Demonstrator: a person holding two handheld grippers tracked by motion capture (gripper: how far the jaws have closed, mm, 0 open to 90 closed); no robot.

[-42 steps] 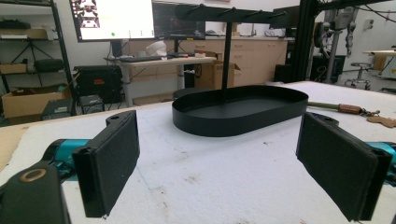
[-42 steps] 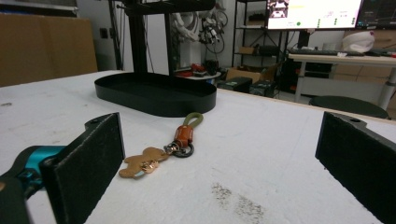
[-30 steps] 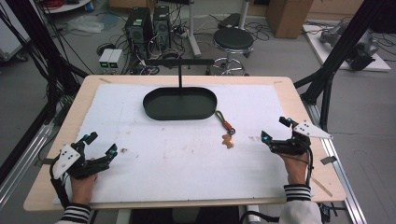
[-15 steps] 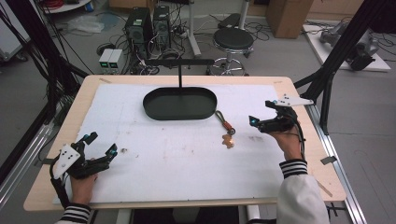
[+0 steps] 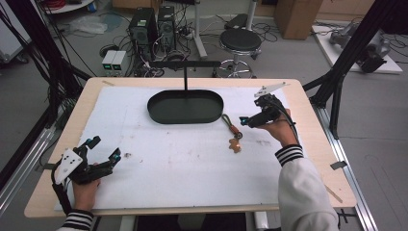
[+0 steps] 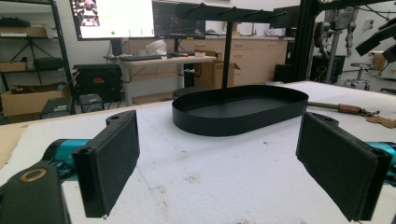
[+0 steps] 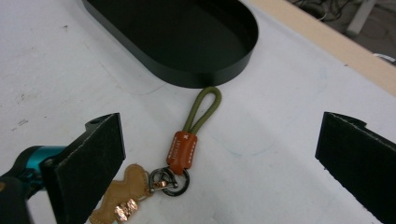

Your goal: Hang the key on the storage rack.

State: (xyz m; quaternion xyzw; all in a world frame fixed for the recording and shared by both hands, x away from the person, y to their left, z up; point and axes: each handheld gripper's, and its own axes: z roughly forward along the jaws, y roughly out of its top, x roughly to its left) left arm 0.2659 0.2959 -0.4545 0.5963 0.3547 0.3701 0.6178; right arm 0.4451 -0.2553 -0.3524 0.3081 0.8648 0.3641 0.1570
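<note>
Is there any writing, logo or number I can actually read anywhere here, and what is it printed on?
Nothing reads clearly.
Orange leather sleeve on the olive cord keychain: a small stamped mark and a line of embossed text, too blurred to read.
Wall screen behind the table: bright window contents, too small to read.

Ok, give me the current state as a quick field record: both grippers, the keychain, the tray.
left gripper: open, holding nothing, near table's front left corner
right gripper: open, above the keychain, not touching it
keychain: flat on the white mat, green loop toward the tray, tan charm at the other end
tray: black oval, nothing in it, post with crossbar rising behind
loop to tray: close beside the wall; contact cannot be told
table: wooden edge, white mat on top
</note>
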